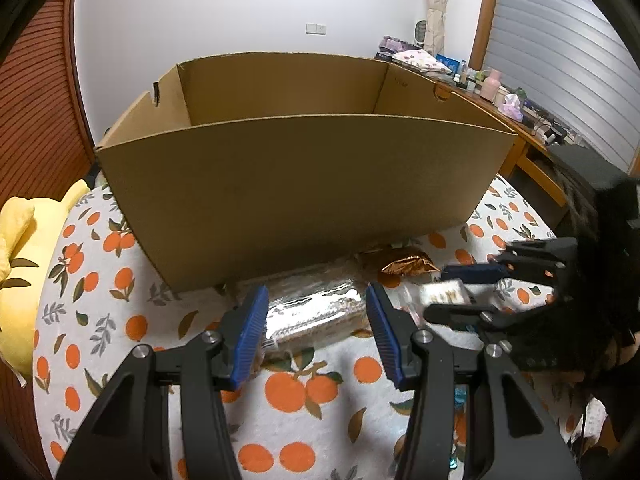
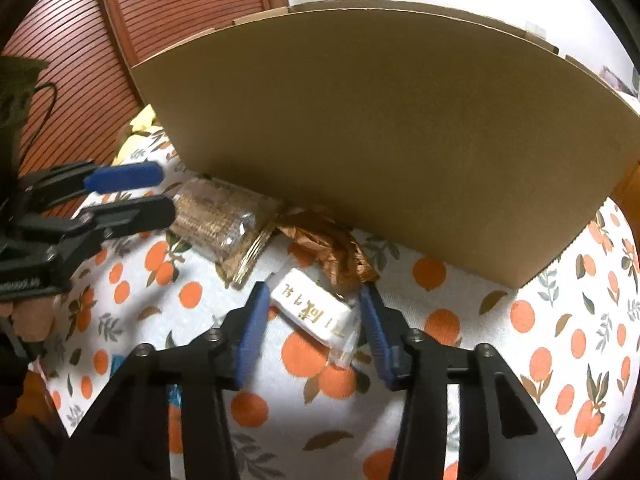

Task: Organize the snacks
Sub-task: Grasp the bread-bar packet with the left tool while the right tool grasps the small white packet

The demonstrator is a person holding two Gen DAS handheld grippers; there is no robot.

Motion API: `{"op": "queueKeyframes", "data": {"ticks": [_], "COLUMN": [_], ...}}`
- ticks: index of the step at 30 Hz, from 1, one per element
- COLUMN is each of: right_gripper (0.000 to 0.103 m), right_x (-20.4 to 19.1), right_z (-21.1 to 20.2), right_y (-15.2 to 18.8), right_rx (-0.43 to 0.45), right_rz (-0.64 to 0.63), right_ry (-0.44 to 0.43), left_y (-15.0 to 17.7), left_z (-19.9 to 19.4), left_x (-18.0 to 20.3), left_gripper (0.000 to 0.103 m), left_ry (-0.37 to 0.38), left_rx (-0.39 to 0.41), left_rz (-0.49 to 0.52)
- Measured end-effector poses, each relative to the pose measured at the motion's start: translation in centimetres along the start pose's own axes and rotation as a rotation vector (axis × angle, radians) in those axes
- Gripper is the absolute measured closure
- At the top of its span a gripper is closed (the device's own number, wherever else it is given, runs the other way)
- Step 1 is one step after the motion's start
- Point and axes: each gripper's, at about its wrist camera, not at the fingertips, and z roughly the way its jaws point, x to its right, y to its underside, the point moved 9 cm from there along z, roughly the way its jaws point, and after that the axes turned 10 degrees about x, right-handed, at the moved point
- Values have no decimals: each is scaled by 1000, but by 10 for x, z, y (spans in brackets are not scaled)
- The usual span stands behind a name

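A small white packet [image 2: 311,312] with gold characters lies on the orange-print cloth. It sits between the blue pads of my right gripper [image 2: 310,310], which stand close on either side with a thin gap at the left pad. In the left wrist view the right gripper [image 1: 456,292] is blurred around the same white packet [image 1: 444,294]. My left gripper [image 1: 316,312] is open over a clear-wrapped biscuit pack [image 1: 316,316]. In the right wrist view the left gripper [image 2: 166,192] has its tips at the end of the biscuit pack [image 2: 218,218]. A brown foil packet [image 2: 332,254] lies against the box.
A big open cardboard box [image 1: 304,196] stands just behind the snacks and fills the far view. A yellow plush toy [image 1: 24,264] lies at the left edge of the cloth [image 1: 304,396]. A cluttered wooden desk [image 1: 516,116] runs along the right. A brown slatted door [image 2: 180,8] stands behind.
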Motion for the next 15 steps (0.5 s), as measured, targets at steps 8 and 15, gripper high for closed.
{"op": "queueKeyframes", "data": {"ticks": [8,15], "right_gripper": [60,59], "right_x": [5,12], "right_z": [-28,-36], "right_y": [25,35], "right_rx": [-3,40], "right_rz": [-28,8], "right_ry": [21,4], "left_y": [0,4], "left_z": [15,26], "left_x": [-3,-4], "left_gripper": [48,37], "left_ry": [-23,-92], "left_rx": [-18,-28], "left_rz": [-32,-7]}}
